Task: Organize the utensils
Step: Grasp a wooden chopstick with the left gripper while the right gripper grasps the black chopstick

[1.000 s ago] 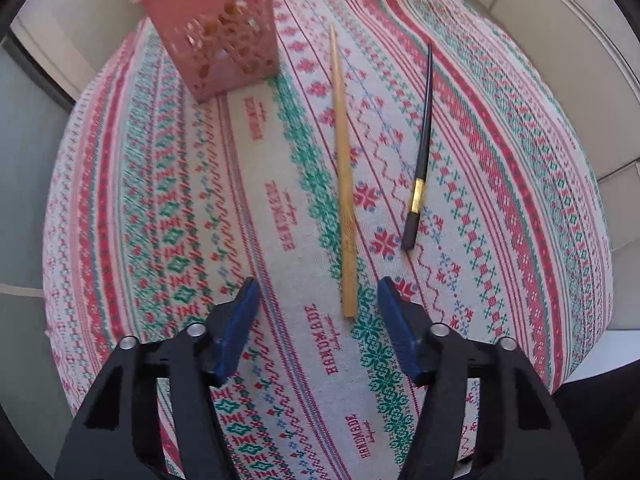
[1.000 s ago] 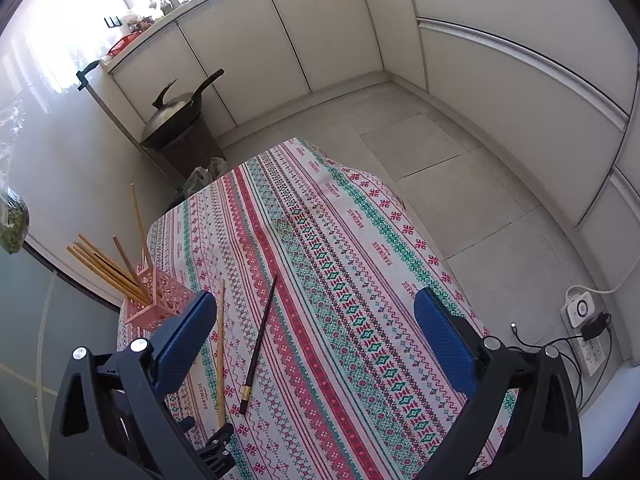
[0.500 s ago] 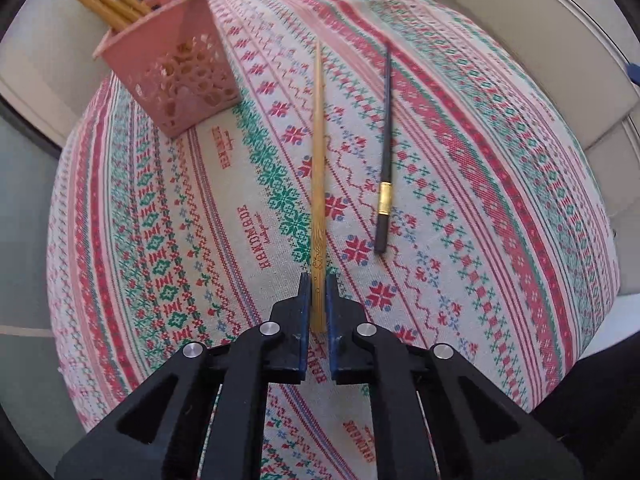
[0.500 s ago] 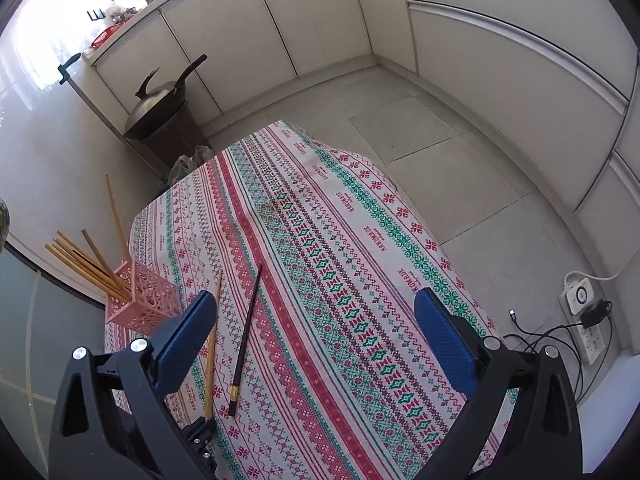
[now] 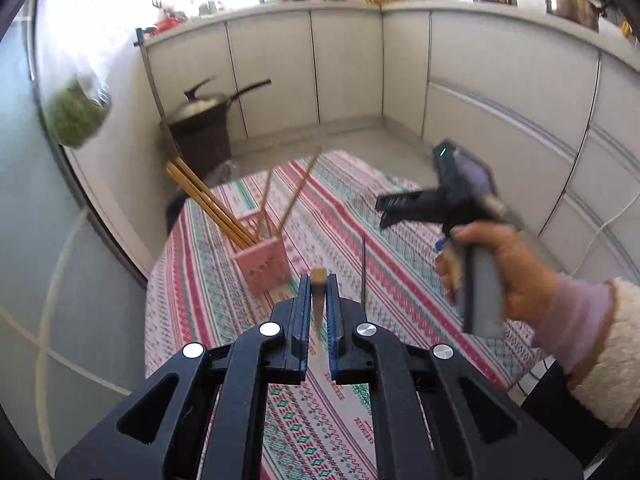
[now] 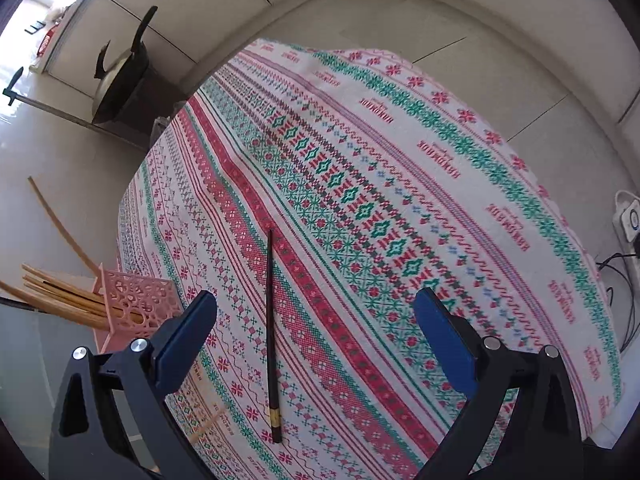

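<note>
My left gripper (image 5: 319, 280) is shut on a wooden chopstick (image 5: 319, 292) and holds it raised above the patterned tablecloth (image 5: 352, 216), its end pointing up between the fingers. A pink perforated holder (image 5: 262, 266) with several wooden chopsticks stands just beyond it; it also shows in the right wrist view (image 6: 134, 304). A black chopstick (image 6: 271, 328) with a gold band lies on the cloth (image 6: 400, 184). My right gripper (image 6: 316, 336) is open and empty, hovering over the black chopstick; it also shows in the left wrist view (image 5: 388, 210).
A wok on a dark stand (image 5: 204, 120) sits on the floor beyond the table. White cabinets (image 5: 500, 92) line the walls. A power strip with cables (image 6: 628, 224) lies on the floor at the right. The table edge drops off at left beside a glass panel (image 5: 60, 280).
My left gripper, shut on the wooden chopstick, has lifted it off the cloth and tilted upward. My right gripper has dropped closer to the table over the black chopstick.
</note>
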`<state>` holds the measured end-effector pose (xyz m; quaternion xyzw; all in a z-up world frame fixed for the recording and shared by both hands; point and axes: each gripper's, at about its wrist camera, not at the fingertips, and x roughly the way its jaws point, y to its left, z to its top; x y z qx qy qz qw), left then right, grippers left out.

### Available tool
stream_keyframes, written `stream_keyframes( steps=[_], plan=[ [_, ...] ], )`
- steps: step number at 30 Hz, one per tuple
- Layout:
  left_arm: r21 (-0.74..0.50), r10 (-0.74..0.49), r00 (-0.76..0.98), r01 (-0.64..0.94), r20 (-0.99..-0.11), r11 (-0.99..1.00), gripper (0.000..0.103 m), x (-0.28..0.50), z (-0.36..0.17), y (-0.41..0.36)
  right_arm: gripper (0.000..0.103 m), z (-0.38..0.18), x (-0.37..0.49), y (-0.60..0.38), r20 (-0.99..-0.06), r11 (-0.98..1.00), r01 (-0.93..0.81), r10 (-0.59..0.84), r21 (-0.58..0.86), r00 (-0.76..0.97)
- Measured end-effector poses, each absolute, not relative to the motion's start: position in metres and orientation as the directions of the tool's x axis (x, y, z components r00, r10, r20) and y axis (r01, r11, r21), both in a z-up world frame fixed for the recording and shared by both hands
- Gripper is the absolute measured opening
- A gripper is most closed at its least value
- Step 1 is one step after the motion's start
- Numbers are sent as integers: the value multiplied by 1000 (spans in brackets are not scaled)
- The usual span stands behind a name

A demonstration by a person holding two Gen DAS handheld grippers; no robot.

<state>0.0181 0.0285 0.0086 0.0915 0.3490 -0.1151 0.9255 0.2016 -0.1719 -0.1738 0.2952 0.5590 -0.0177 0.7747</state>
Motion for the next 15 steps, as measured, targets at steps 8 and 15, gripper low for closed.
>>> stream_keyframes(
  steps=[8, 15],
  plan=[
    [68, -172, 764, 271, -621, 960, 7, 11, 25, 56, 89, -209, 247, -134, -915, 865, 358, 236, 351, 327],
    [30, -211, 794, 277, -570, 960, 7, 7, 38, 59, 7, -208, 252, -98, -921, 969, 196, 63, 148, 385]
  ],
)
